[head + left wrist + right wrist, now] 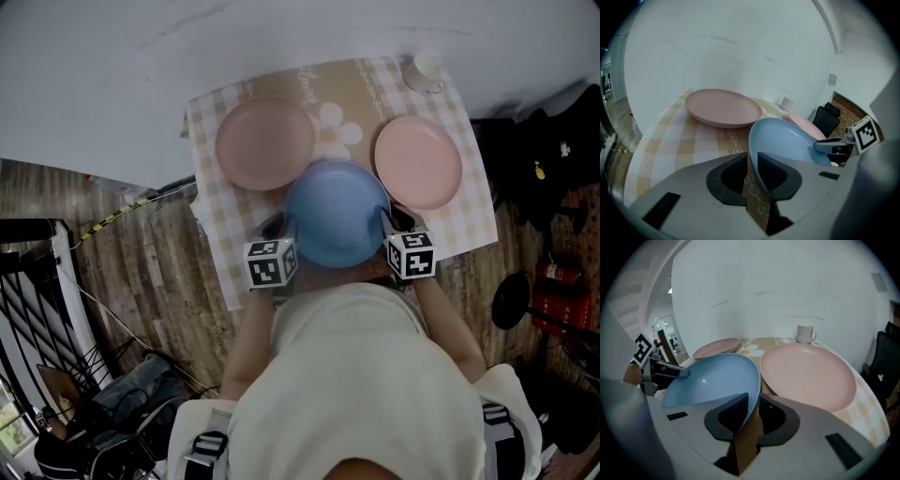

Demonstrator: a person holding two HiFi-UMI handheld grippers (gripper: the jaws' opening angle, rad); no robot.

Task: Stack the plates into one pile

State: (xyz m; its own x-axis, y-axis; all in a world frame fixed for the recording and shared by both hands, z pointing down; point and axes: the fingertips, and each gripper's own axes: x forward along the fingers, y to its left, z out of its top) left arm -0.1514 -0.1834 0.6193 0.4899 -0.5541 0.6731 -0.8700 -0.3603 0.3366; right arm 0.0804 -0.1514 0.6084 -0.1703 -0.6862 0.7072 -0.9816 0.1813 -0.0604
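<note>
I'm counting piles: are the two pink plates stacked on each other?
No, the left pink plate and the right pink plate lie apart on the checked mat.

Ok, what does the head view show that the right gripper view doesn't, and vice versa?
Head view only: the wooden floor and the person's pale top. Right gripper view only: the right gripper, jaws straddling the rim of the blue plate. Both: blue plate, near pink plate, far pink plate, white mug, left gripper at the opposite rim.
</note>
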